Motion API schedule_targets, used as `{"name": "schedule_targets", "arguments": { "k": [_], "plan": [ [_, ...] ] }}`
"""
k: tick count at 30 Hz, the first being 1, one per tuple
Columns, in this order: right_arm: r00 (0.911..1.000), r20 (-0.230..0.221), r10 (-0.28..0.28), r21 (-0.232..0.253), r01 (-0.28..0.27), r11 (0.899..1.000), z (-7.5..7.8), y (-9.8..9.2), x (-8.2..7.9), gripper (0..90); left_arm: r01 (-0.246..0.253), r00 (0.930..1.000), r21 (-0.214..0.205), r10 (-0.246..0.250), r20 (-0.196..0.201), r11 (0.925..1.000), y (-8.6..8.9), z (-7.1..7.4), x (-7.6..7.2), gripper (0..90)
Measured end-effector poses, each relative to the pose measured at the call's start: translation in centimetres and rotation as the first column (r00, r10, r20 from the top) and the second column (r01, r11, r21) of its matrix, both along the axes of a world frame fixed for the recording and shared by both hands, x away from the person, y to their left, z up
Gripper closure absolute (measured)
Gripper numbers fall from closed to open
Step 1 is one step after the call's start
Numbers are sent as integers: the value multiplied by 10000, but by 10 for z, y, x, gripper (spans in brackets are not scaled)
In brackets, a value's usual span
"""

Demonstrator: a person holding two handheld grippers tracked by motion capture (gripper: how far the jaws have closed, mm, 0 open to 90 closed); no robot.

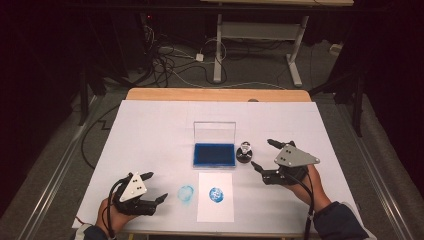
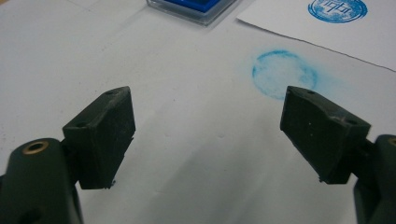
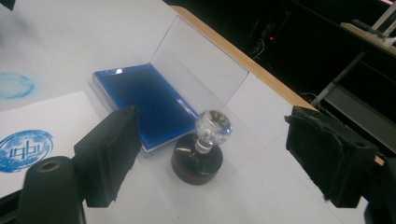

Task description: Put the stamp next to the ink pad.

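A round stamp (image 1: 244, 152) (image 3: 201, 147) with a clear knob and black base stands upright on the white table cover, just right of the blue ink pad (image 1: 214, 154) (image 3: 144, 100), whose clear lid stands open. A white sheet (image 1: 216, 197) bearing a blue round print (image 1: 216, 193) (image 2: 337, 8) (image 3: 24, 149) lies in front of the pad. My right gripper (image 1: 262, 154) (image 3: 212, 158) is open, its jaws either side of the stamp and a little short of it, not touching. My left gripper (image 1: 154, 187) (image 2: 208, 135) is open and empty near the front left.
A smudged blue ring (image 1: 186, 193) (image 2: 284, 73) (image 3: 14, 85) marks the table cover (image 1: 150, 135) left of the sheet. The table's wooden far edge (image 1: 215, 94) shows beyond the cover. Cables and a desk frame (image 1: 260, 45) sit on the floor behind.
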State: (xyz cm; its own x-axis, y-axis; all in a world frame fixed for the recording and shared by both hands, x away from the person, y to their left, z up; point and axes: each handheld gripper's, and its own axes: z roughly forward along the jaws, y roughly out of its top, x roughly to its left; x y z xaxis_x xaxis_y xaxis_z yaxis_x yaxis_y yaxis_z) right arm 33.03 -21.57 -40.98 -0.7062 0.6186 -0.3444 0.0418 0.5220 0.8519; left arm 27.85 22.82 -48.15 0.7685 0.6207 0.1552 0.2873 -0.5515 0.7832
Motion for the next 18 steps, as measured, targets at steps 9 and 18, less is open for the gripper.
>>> {"name": "schedule_targets", "arguments": {
  "k": [9,18],
  "plan": [
    [10000,-89,1,263,2,9997,-10,-15,-16,180,54,10000,-43,-54,40,10000,-1,1,1,169],
    [10000,36,16,57,-16,10000,-26,-30,-27,180,110,9999,-4,-110,80,9999,-3,1,2,169]
  ]
}}
